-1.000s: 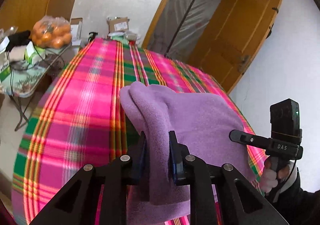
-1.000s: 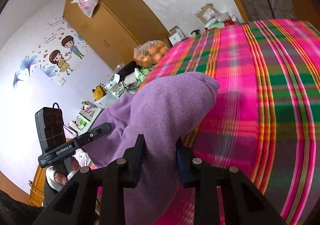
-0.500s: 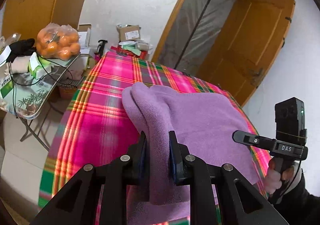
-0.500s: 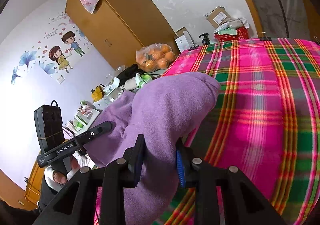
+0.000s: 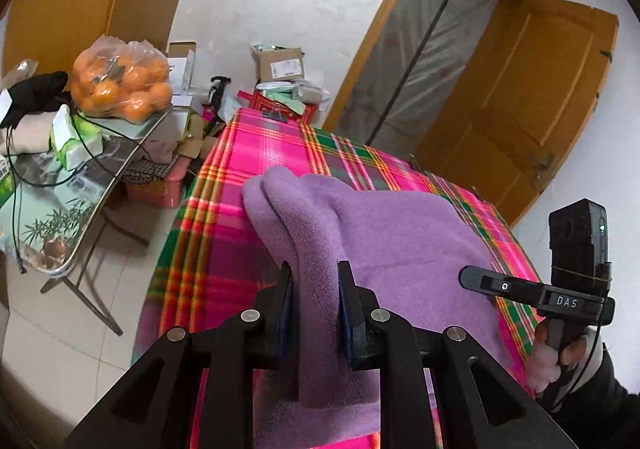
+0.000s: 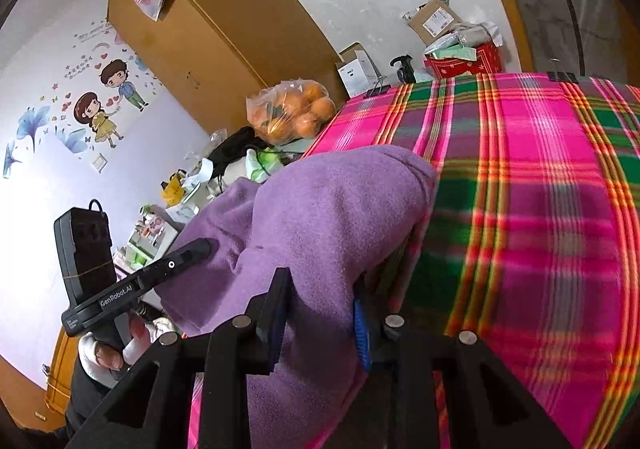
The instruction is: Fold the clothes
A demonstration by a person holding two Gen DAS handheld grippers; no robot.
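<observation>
Cloth carried back across the counter

Both views now show far more of the plaid counter [image 5: 256, 153] beyond the purple cloth [image 5: 392, 233] than a second ago, so the fold is likely being drawn toward the near edge. Left hand-held gripper [image 5: 314, 309] and right hand-held gripper [image 6: 320, 313] each pinch a bunched edge, cloth slung between them.

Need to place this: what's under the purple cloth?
Under the purple cloth lies the plaid tablecloth, visible all around it. Whatever sits directly beneath the cloth is covered.
</observation>
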